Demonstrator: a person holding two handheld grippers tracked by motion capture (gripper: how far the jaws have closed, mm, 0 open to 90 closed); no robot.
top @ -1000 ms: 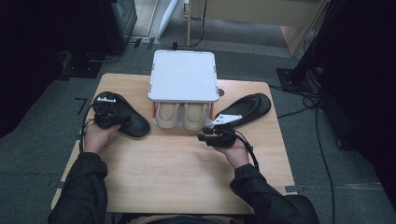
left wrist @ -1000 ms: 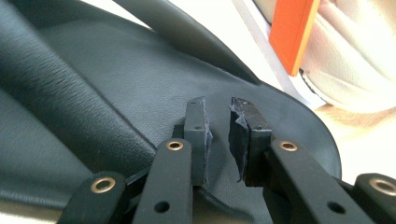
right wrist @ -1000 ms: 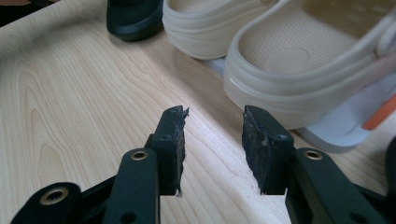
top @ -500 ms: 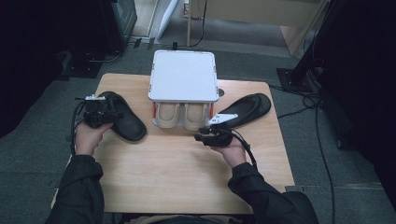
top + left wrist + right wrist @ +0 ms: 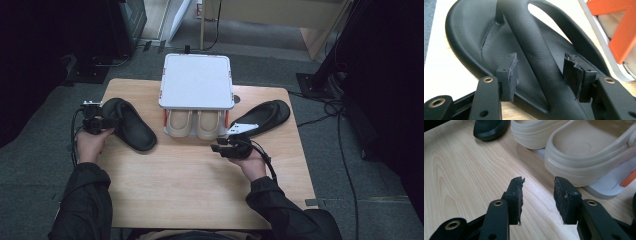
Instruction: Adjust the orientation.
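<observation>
So, nearest the person: right gripper sits low over bare table, jaws apart, nothing between them; in the right gripper view the pads show only wood grain in the gap, with the heel of a beige clog just ahead and apart from them. Left gripper is at the table's left edge, jaws have just been opening and now stand wide; in the left gripper view the strap of the left black sandal runs up between the pads, with a visible gap on both sides, so no clamp. That sandal lies flat on the table, left of the rack. Further out, the pair of beige clogs sits on the lower level of a white shoe rack with orange posts, heels toward the person. Right black sandal lies on the table right of the rack, beyond the right gripper, not touched by it.
</observation>
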